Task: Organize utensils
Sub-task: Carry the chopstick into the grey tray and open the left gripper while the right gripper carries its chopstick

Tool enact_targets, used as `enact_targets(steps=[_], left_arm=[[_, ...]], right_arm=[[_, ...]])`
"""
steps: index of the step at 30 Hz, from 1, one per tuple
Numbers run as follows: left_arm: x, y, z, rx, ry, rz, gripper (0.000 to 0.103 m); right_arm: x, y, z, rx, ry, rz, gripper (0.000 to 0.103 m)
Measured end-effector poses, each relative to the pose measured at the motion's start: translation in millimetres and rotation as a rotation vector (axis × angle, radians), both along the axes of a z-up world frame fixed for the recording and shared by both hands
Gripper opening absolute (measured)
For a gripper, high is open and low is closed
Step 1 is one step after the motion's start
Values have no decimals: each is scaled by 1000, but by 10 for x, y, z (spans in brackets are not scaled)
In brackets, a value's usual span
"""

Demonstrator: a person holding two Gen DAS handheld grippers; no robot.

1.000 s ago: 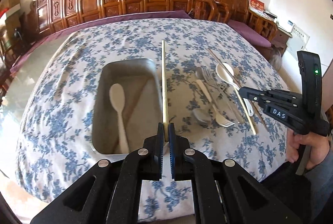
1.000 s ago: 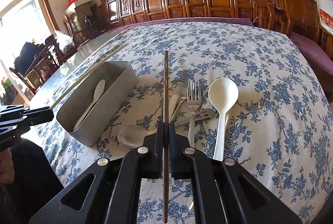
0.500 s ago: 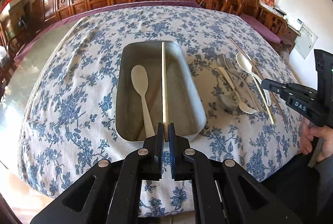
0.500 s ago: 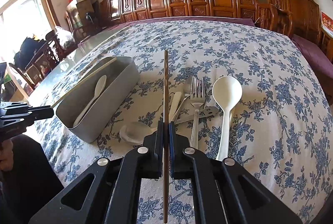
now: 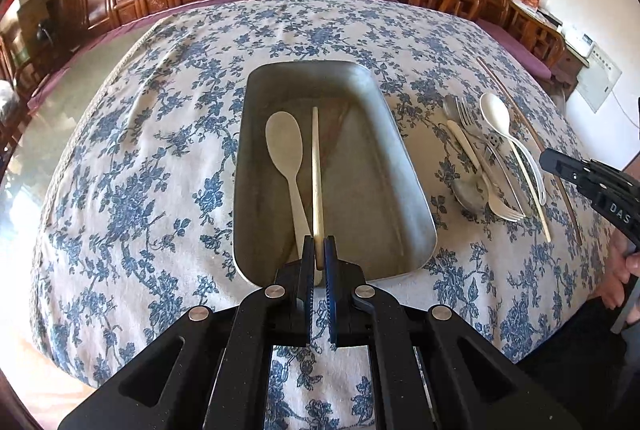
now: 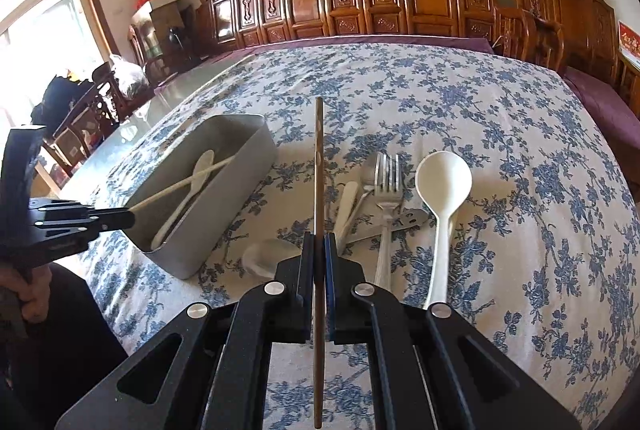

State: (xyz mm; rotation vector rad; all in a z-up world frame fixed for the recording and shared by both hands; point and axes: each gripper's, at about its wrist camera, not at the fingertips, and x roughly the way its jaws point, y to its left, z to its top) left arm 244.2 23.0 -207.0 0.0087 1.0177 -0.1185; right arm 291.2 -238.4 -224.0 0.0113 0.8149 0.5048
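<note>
The grey metal bin (image 5: 404,166) sits on the flowered tablecloth (image 5: 132,158) and already holds a pale spoon (image 5: 285,150) lying along its floor; that is the only piece plainly put away. The left gripper (image 5: 319,254) is clamped tight on the near end of a pale chopstick (image 5: 316,170), which slants down over the bin beside the spoon, its far end low inside, though whether the tip touches the floor cannot be told. So this piece looks about to be dropped in, but it is not yet let go. The right gripper (image 6: 319,250) is likewise pinched shut on a brown chopstick (image 6: 319,166), held above the cloth just beside the bin and not yet over it. Left to sort, in a loose pile on the cloth to the right of the bin, are a large white spoon (image 6: 442,186), a metal fork (image 6: 387,182), a metal spoon (image 5: 472,190) and a few pale handles crossing one another. By that count the job seems well under half done.
</note>
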Motion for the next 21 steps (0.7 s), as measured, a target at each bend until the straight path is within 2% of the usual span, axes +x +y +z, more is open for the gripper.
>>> enact_targets(steps=[11,13,15,21], left_arm=[[76,68,-49,-15,-30,-8,5],[74,128,-33,-38,-40,0,15],[62,168,2,-45,-58,4,21],[6,308,93,-44,-105,25,22]], right_arm=[[2,340,5,8,35,56,6],[14,413,20,2,36,59,6],[37,495,46,-1,38,59,6],[165,796,128,44,63,72,6]])
